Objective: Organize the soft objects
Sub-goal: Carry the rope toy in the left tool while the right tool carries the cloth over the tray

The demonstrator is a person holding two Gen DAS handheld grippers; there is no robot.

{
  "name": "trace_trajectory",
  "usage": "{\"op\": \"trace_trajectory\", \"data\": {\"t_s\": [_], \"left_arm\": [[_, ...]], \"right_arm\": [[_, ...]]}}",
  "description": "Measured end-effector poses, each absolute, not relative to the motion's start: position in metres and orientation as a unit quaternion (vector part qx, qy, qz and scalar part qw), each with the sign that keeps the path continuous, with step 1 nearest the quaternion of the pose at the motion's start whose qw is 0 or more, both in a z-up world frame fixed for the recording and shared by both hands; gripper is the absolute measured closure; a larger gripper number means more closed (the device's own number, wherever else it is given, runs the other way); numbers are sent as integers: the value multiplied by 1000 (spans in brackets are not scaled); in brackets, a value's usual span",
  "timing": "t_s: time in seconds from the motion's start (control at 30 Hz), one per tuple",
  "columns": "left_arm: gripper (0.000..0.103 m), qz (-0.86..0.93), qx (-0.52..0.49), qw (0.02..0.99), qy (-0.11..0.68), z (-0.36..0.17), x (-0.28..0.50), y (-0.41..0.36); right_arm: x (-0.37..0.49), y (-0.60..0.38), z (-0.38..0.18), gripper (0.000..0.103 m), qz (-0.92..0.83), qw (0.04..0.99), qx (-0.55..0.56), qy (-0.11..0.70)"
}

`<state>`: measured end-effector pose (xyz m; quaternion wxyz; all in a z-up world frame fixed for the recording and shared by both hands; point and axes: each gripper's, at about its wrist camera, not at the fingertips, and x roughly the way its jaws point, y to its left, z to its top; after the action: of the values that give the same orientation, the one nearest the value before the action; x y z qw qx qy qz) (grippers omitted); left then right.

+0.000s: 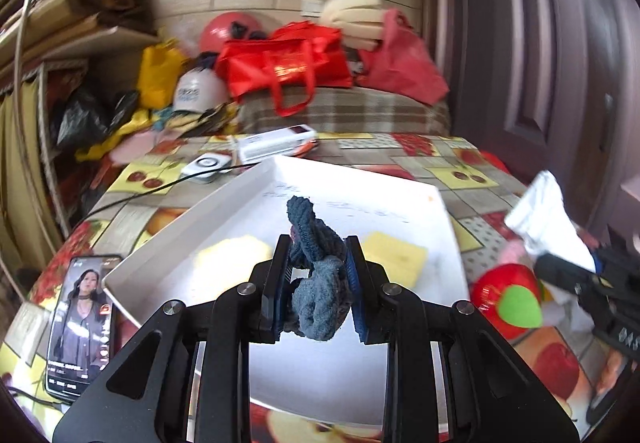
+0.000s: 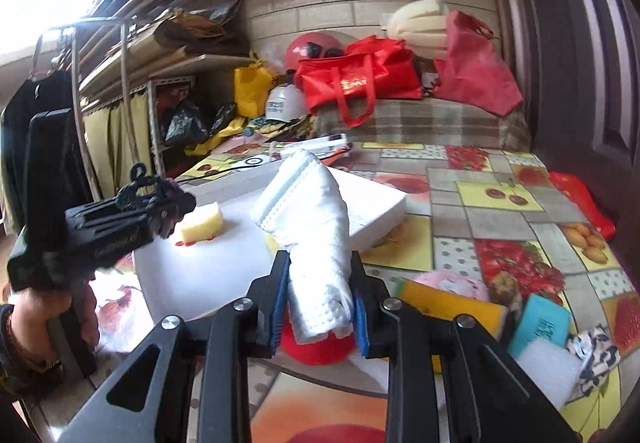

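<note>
The left gripper (image 1: 318, 279) is clamped on a dark blue knit bundle (image 1: 316, 267), whose long axis runs forward out of the jaws, over the white tray (image 1: 400, 195). Two yellow sponges (image 1: 394, 255) already lie in that tray, straight ahead and below. To its right, the right gripper (image 2: 320, 299) is clamped on a rolled white cloth (image 2: 316, 227), also pointing forward, its tip over the tray's near right part. The left gripper looks further over the tray, so it is likely nearer a drop.

Crumpled dark-blue knit cloth (image 1: 316, 275) and rolled white towel (image 2: 316, 243), both held aloft.
</note>
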<state>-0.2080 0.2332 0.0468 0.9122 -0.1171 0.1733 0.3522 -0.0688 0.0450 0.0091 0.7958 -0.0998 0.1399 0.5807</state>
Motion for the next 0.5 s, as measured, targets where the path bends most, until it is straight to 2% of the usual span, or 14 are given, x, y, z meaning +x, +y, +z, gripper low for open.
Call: {"op": "trace_trajectory", "data": {"t_s": [0.23,0.5], "left_arm": [[78,378,-82,903,185,47,-197,240],[78,396,-110,893,185,44,-194,265]], "right_arm": [[-89,78,7,77,605,774,-122,142],[-92,110,5,77,607,766,-114,176]]}}
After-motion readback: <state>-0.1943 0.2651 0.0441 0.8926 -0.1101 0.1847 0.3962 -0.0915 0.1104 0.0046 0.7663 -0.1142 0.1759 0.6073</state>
